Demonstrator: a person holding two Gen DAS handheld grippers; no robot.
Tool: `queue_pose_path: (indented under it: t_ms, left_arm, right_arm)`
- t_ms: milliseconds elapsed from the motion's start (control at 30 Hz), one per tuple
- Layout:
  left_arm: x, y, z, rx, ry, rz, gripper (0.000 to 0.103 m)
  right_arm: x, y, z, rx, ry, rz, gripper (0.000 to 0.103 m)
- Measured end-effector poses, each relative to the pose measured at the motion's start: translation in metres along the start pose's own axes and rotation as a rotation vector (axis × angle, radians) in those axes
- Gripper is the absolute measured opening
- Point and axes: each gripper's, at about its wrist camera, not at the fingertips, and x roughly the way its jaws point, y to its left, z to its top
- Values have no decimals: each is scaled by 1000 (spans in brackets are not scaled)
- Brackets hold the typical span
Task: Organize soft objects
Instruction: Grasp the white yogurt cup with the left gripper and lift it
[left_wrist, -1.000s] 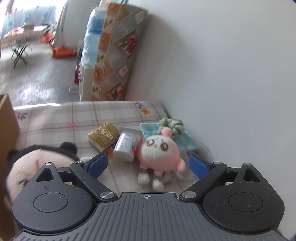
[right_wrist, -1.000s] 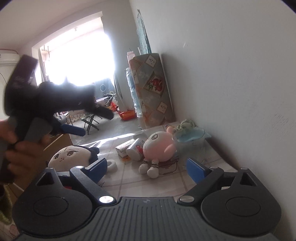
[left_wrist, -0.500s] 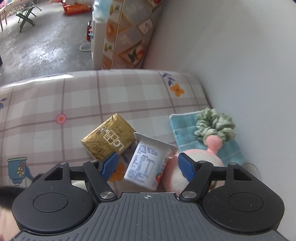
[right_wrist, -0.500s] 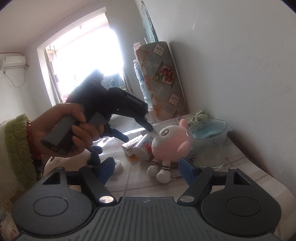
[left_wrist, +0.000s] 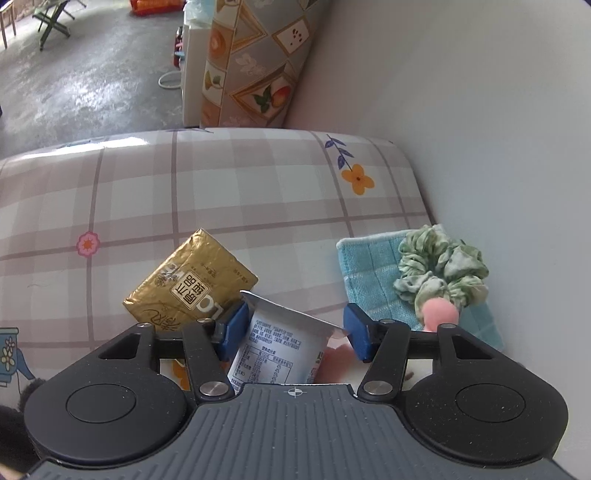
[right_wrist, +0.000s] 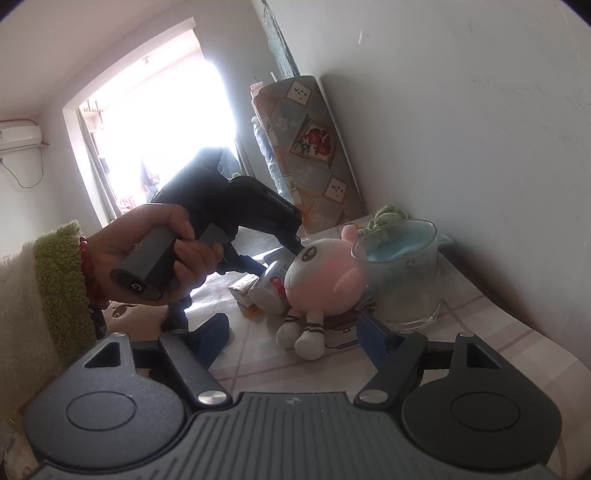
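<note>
Yogurt cup (left_wrist: 280, 343) btwn gold packet (left_wrist: 190, 280) & pink plush (right_wrist: 325, 280).

In the left wrist view the gripper body covers the lower part of the yogurt cup (left_wrist: 280, 347) and nearly all of the pink plush toy (left_wrist: 439, 314). At nine o'clock in the right wrist view, the sleeve (right_wrist: 40, 295) hides most of a second doll (right_wrist: 136, 314).
</note>
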Motion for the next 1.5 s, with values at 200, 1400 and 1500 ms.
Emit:
queue_pose_path:
  t_ms: [200, 1400, 1500]
  left_arm:
    - [-20, 3, -10, 1, -35, -25, 36]
    - [-33, 21, -42, 26, 39, -81, 61]
    - [-34, 24, -42, 18, 39, -101, 60]
  right_arm:
    - [-4, -2, 1, 9, -12, -2, 79]
    - [85, 3, 15, 31, 202, -44, 58]
    - [94, 3, 11, 36, 227, -74, 54]
